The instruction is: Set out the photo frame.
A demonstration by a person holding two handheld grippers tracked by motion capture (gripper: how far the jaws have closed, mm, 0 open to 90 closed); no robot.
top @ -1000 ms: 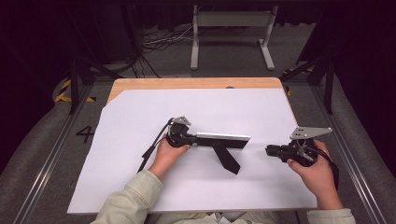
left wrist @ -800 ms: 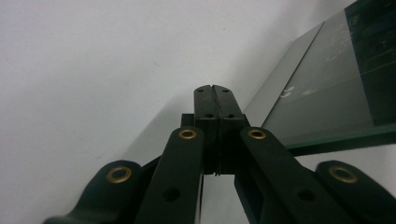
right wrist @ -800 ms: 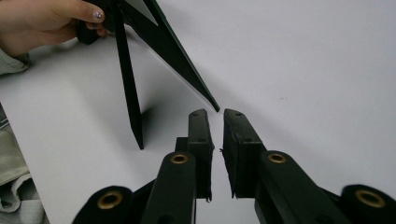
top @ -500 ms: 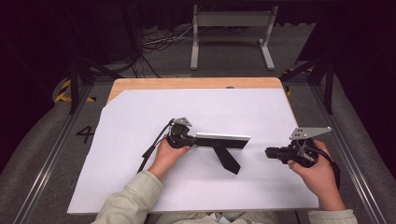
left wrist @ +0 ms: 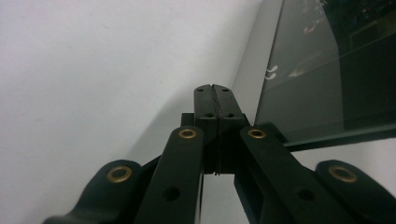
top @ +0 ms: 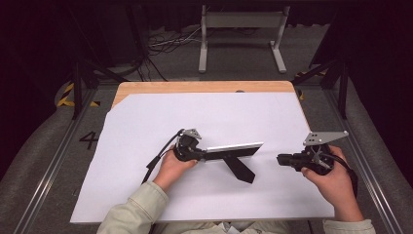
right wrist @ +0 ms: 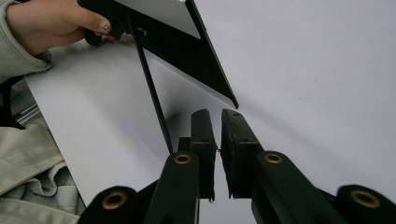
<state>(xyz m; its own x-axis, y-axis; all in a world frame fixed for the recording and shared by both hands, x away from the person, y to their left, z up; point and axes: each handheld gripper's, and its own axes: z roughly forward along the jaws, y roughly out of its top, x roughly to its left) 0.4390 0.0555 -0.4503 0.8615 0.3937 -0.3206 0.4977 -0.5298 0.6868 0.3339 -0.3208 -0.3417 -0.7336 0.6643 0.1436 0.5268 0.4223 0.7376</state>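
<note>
From above, we held the picture frame [top: 233, 150] upright near the tabletop's [top: 146, 112] middle, our left tongs [top: 195, 154] clamped on its end. Their view showed glass [left wrist: 322, 70]: stiff, light, breakable, best gripped by the rim. Our right tongs [right wrist: 218, 135] stood narrow, empty, having just been closing. No containers.

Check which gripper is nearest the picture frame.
The left gripper: its shut jaws sit at the left end of the picture frame. The right gripper sits apart, off the frame's right end, jaws slightly parted, nothing between them.
</note>
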